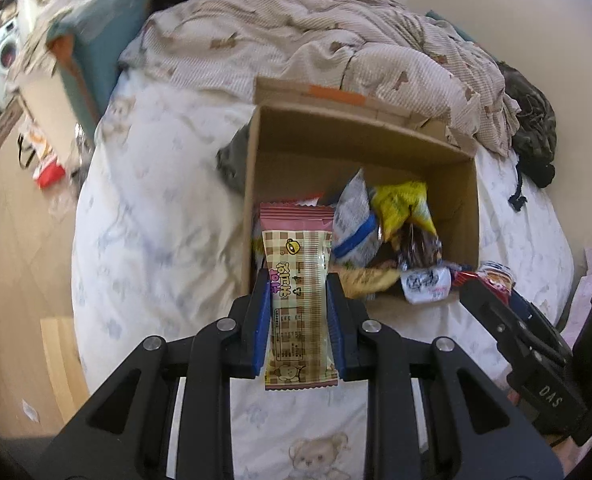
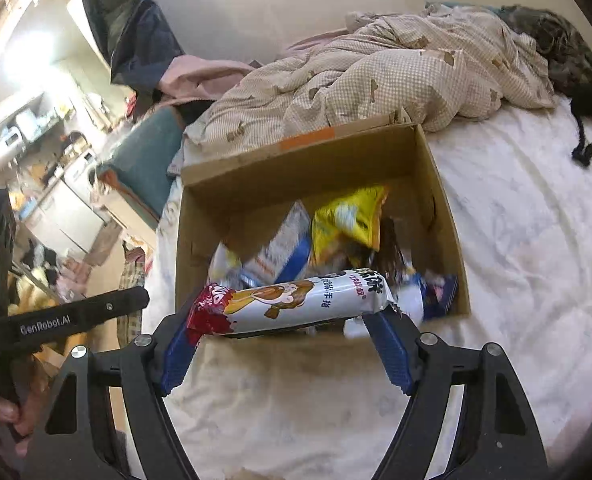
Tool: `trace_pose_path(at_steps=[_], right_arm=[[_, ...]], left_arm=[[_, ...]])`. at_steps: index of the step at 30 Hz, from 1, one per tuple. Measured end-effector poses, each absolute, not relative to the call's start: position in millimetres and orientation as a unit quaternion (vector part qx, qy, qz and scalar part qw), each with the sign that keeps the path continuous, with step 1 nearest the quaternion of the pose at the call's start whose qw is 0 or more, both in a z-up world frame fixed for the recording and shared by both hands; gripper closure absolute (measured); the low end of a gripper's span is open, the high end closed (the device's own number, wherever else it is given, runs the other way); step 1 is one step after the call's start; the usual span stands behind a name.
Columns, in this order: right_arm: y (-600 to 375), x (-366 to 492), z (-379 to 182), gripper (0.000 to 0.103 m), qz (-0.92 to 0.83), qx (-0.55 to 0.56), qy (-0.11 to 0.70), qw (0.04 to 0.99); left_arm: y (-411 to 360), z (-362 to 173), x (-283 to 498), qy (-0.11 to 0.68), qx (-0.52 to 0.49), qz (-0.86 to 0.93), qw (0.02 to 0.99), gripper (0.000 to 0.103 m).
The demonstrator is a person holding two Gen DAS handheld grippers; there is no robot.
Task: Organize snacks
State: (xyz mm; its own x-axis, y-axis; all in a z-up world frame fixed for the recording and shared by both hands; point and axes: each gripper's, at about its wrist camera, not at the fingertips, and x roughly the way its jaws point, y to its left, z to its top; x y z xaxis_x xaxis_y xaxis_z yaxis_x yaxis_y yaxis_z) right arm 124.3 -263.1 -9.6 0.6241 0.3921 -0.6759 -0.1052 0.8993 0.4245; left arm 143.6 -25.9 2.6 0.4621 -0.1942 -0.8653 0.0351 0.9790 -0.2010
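1. Left wrist view: the left gripper [image 1: 298,300] is clamped across the middle of a checkered snack bar [image 1: 298,300], a light, crinkly packet that would slip if pinched at its seams. It hangs lengthwise between the pads, just before the near wall of the cardboard box [image 1: 462,200].

2. Right wrist view: the right gripper [image 2: 285,334] spans a white snack pack [image 2: 296,302] end to end, jaws wide. The soft, crushable pack lies crosswise over the box's near rim [image 2: 181,248].

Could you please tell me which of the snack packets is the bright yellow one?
It is the crumpled yellow bag standing inside the cardboard box toward its far wall; both gripper-held packets are mostly cream or white.
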Motion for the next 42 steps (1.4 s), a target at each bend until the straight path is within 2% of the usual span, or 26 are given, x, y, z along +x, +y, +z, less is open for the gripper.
trace_pose_path(at_steps=[15, 17, 19, 20, 24, 26, 28, 29, 42], right_arm=[[-286.3, 185.4, -53.4, 0.020, 0.126, 0.252, 0.451, 0.847], [-287.2, 187.1, -54.7, 0.017, 0.131, 0.264, 0.451, 0.843], [-288.1, 188.1, -53.8, 0.006, 0.138, 0.273, 0.448, 0.840], [-288.4, 187.6, -52.2, 0.003, 0.139, 0.273, 0.444, 0.842], [-290.7, 184.4, -42.1, 0.000, 0.142, 0.269, 0.427, 0.852], [-293.4, 182.1, -37.2, 0.000, 0.139, 0.270, 0.418, 0.856], [-295.7, 177.9, -30.1, 0.000, 0.134, 0.262, 0.407, 0.865], [-296.1, 175.7, -27.0, 0.000, 0.131, 0.257, 0.403, 0.868], [-287.1, 101.1, 18.2, 0.000, 0.102, 0.163, 0.370, 0.909]], left_arm=[[-67.5, -18.2, 214.0, 0.494, -0.013, -0.063, 0.867, 0.081], [-70.3, -20.1, 217.1, 0.492, -0.005, -0.062, 0.868, 0.081], [-71.9, -21.7, 218.8, 0.493, -0.004, -0.064, 0.868, 0.080], [-71.9, -21.6, 218.6, 0.492, -0.006, -0.064, 0.868, 0.080], [-74.1, -16.8, 215.7, 0.484, -0.007, -0.070, 0.872, 0.079], [-74.7, -12.3, 212.7, 0.476, 0.000, -0.066, 0.877, 0.069], [-73.0, -5.2, 207.0, 0.463, 0.003, -0.060, 0.884, 0.039], [-71.6, -2.4, 205.5, 0.458, -0.001, -0.059, 0.887, 0.029], [-39.2, 35.6, 145.8, 0.409, -0.004, -0.038, 0.912, 0.027]])
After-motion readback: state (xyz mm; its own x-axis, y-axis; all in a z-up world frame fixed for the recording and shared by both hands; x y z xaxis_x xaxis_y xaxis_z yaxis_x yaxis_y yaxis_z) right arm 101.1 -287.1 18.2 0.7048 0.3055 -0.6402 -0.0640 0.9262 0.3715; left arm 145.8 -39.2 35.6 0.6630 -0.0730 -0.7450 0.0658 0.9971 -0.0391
